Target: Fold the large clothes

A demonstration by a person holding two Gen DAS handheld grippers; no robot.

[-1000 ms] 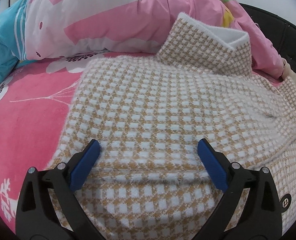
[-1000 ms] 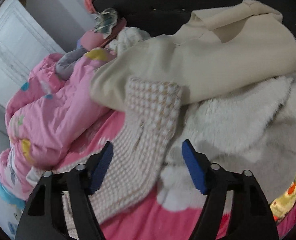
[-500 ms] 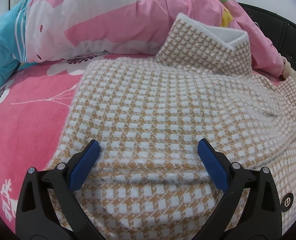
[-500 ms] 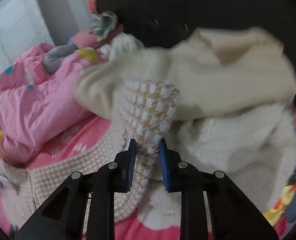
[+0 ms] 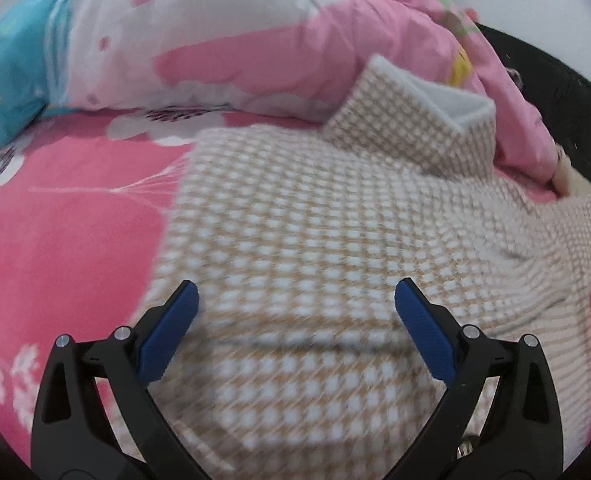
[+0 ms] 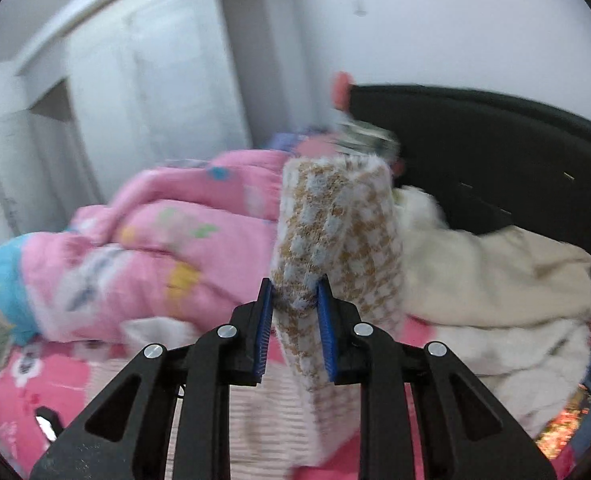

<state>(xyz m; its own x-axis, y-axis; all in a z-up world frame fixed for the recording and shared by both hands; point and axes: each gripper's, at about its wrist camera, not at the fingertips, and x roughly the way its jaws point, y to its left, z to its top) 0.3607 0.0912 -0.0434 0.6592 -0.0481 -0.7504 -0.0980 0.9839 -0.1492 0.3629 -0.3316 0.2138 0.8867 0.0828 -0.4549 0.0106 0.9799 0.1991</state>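
Observation:
A fuzzy tan-and-white houndstooth coat point(image 5: 315, 240) lies spread on the pink bed, its collar point(image 5: 415, 120) turned up at the back. My left gripper point(image 5: 295, 304) is open and hovers just over the coat's near part, touching nothing. My right gripper point(image 6: 295, 304) is shut on the coat's sleeve point(image 6: 335, 232) and holds it lifted above the bed; the sleeve end stands up past the blue pads point(image 6: 264, 328).
A pink floral quilt point(image 5: 255, 40) is heaped behind the coat. A pile of cream and white clothes point(image 6: 495, 280) lies at the right against the black headboard point(image 6: 495, 140). A white wardrobe point(image 6: 135, 100) stands beyond the bed. The pink floral sheet point(image 5: 75, 220) shows at the left.
My right gripper closed on the sleeve end and lifted it up and back from the clothes pile. My left gripper stayed open over the coat and shifted slightly.

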